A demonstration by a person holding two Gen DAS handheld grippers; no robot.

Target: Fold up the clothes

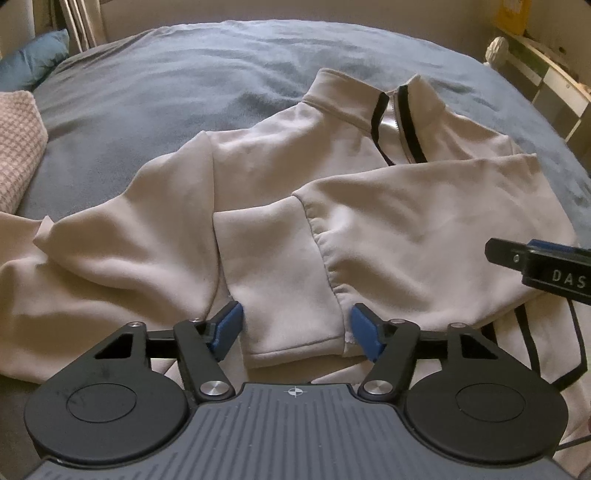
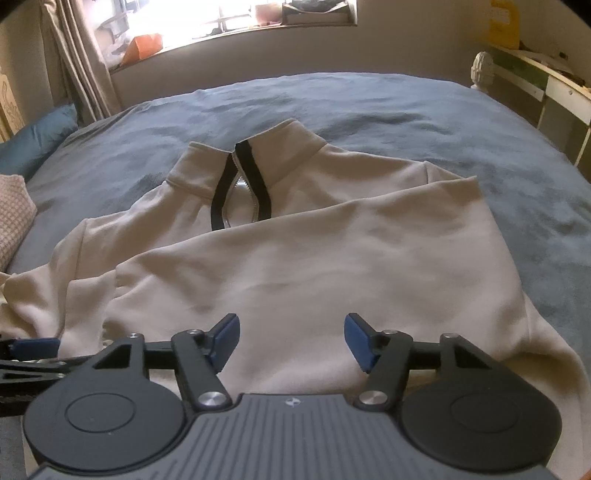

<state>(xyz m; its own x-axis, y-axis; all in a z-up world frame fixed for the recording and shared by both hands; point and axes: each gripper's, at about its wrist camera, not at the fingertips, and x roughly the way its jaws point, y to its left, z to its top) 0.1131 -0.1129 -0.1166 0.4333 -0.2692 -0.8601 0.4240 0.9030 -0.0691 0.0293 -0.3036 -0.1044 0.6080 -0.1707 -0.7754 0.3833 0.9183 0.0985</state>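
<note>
A cream zip-neck sweatshirt lies front up on the blue bedspread, collar at the far side. One sleeve is folded across the chest, and its cuff lies between the blue pads of my left gripper. The pads stand just beside the cuff's edges and do not squeeze it, so the left gripper is open. My right gripper is open over the folded sleeve near the sweatshirt's lower right, with flat fabric below its pads. Its fingers reach in from the right of the left wrist view.
A pink checked cushion and a teal pillow lie at the bed's left. The other sleeve trails off to the left. A white bed frame with a knob stands at the right. A window sill and curtain are behind.
</note>
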